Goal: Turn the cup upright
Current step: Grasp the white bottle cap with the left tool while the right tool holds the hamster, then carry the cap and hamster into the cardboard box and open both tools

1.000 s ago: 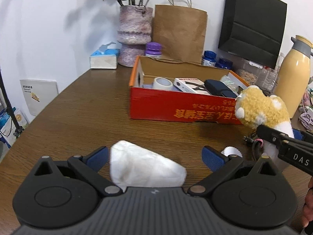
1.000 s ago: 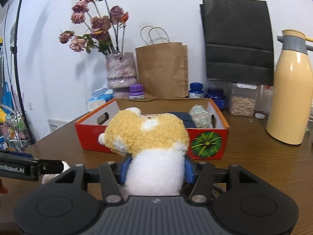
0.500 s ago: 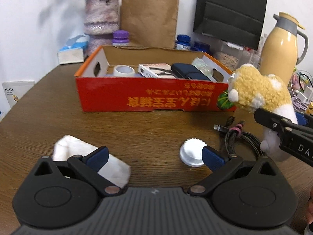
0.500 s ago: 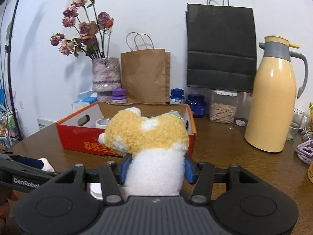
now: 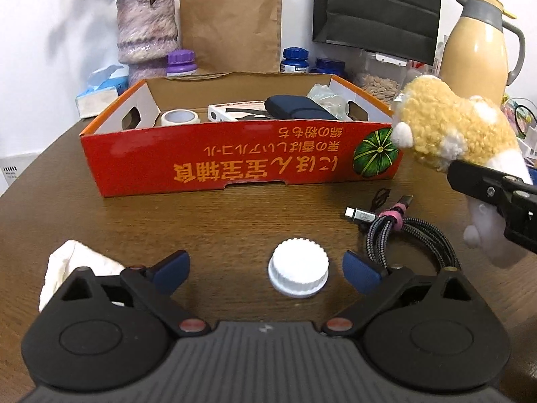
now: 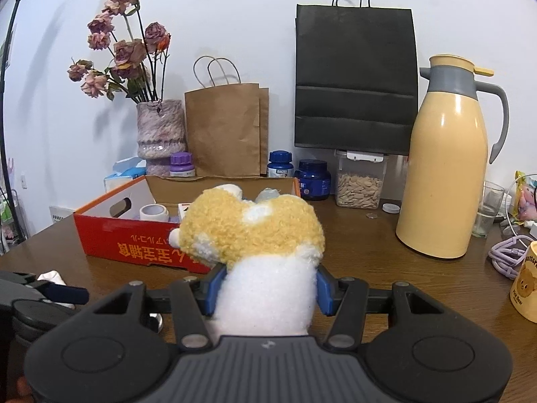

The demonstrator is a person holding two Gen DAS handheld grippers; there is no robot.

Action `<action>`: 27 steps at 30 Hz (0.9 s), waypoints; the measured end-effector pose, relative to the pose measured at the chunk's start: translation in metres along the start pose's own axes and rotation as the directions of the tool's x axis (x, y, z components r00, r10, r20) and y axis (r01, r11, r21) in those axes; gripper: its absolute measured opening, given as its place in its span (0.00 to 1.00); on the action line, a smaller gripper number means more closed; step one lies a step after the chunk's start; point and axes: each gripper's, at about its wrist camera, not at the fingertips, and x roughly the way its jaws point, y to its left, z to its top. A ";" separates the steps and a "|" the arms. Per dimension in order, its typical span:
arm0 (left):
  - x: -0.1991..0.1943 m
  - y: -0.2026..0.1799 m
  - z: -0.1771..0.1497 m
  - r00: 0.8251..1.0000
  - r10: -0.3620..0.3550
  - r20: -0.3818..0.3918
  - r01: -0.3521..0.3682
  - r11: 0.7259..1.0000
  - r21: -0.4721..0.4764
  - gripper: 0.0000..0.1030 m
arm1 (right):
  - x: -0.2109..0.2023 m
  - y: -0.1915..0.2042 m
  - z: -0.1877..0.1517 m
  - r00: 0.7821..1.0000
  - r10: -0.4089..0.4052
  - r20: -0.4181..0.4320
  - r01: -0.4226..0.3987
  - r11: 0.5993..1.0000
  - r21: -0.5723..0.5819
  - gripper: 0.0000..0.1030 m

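A small ribbed white cup (image 5: pixel 298 272) is seen upside down between the spread fingers of the left gripper (image 5: pixel 265 271), while a fluffy plush toy (image 6: pixel 255 252) is squeezed by the right gripper (image 6: pixel 266 288), its lower part hidden.

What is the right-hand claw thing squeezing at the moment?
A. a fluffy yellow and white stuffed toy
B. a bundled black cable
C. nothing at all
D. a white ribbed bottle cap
A: in the right wrist view the right gripper has its blue fingers pressed into the white body of the stuffed toy, while the left gripper is open.
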 end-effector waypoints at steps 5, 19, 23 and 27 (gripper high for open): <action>0.005 -0.009 -0.002 1.000 -0.014 -0.008 0.014 1.000 0.019 0.78 | 0.001 0.002 0.000 1.000 -0.002 -0.003 0.002 1.000 -0.003 0.51; 0.001 -0.011 -0.003 1.000 -0.025 0.016 0.025 0.999 0.032 0.40 | 0.006 0.003 -0.002 1.000 -0.016 -0.018 0.016 1.000 -0.009 0.51; 0.000 -0.009 -0.003 1.000 -0.021 0.016 0.021 0.999 0.031 0.40 | 0.008 0.003 -0.002 0.999 -0.027 -0.024 0.026 1.000 -0.005 0.51; -0.003 -0.007 -0.002 0.999 -0.015 0.030 0.014 0.999 0.028 0.40 | 0.010 0.003 -0.003 0.999 -0.035 -0.028 0.035 0.999 0.000 0.51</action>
